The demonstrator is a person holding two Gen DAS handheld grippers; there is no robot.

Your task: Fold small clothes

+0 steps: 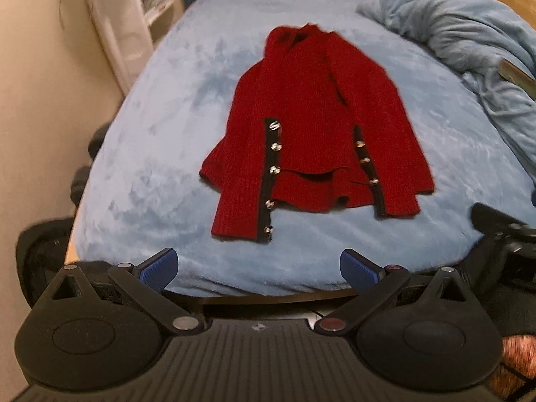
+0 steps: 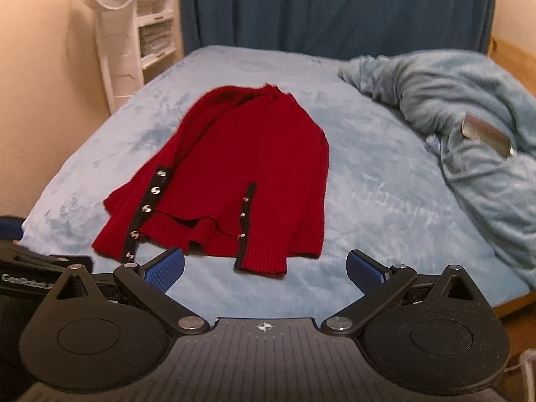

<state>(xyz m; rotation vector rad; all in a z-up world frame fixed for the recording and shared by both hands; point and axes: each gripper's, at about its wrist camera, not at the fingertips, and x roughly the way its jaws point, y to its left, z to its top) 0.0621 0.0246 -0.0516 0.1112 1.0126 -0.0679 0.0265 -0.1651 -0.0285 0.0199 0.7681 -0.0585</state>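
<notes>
A small red knit cardigan [image 1: 315, 127] with black trim and silver buttons lies flat on the light blue bed [image 1: 160, 154], both sleeves folded in over the body, collar at the far end. It also shows in the right wrist view [image 2: 234, 174]. My left gripper [image 1: 258, 269] is open and empty, hovering over the bed's near edge, short of the cardigan's hem. My right gripper [image 2: 265, 269] is open and empty, just in front of the hem and a sleeve cuff. The right gripper's body shows at the left wrist view's right edge [image 1: 502, 234].
A crumpled blue blanket [image 2: 452, 107] is heaped on the bed's right side with a flat metallic object [image 2: 485, 135] on it. A white fan [image 2: 110, 16] and white shelves [image 2: 154, 26] stand at the left. A dark blue curtain [image 2: 335, 6] hangs behind.
</notes>
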